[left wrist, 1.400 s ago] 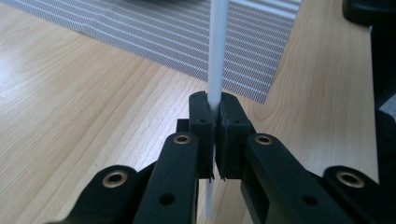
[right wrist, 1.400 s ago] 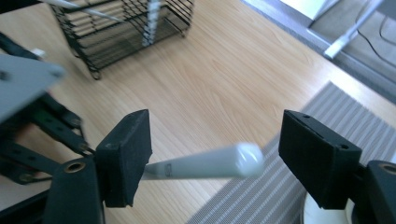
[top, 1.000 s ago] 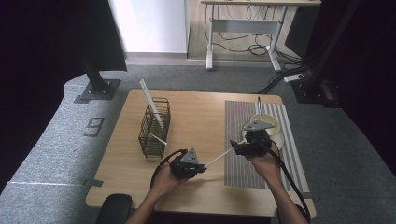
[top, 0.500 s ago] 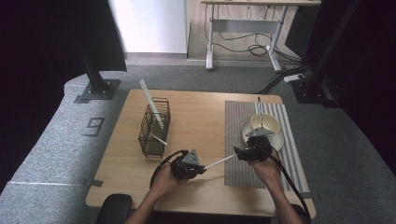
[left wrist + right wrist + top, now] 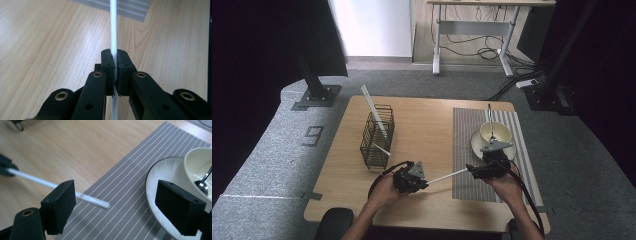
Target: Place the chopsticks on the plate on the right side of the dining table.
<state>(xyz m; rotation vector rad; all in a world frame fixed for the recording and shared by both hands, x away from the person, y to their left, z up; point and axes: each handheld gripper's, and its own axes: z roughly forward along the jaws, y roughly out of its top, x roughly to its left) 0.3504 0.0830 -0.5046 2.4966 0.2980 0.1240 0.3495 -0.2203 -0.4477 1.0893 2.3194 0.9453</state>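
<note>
The high view is looking forward and down from above the person's side, taking in the whole table (image 5: 432, 125) from a distance, with floor and a desk beyond. The left gripper view is sitting close behind its own jaws, looking along a white stick (image 5: 113, 27) over bare wood toward a corner of the striped mat (image 5: 130, 7). The right gripper view is hovering low and near, facing the mat (image 5: 130, 195), saucer (image 5: 160, 180) and stick tip (image 5: 100, 203). All three are sharing the stick and mat.
</note>
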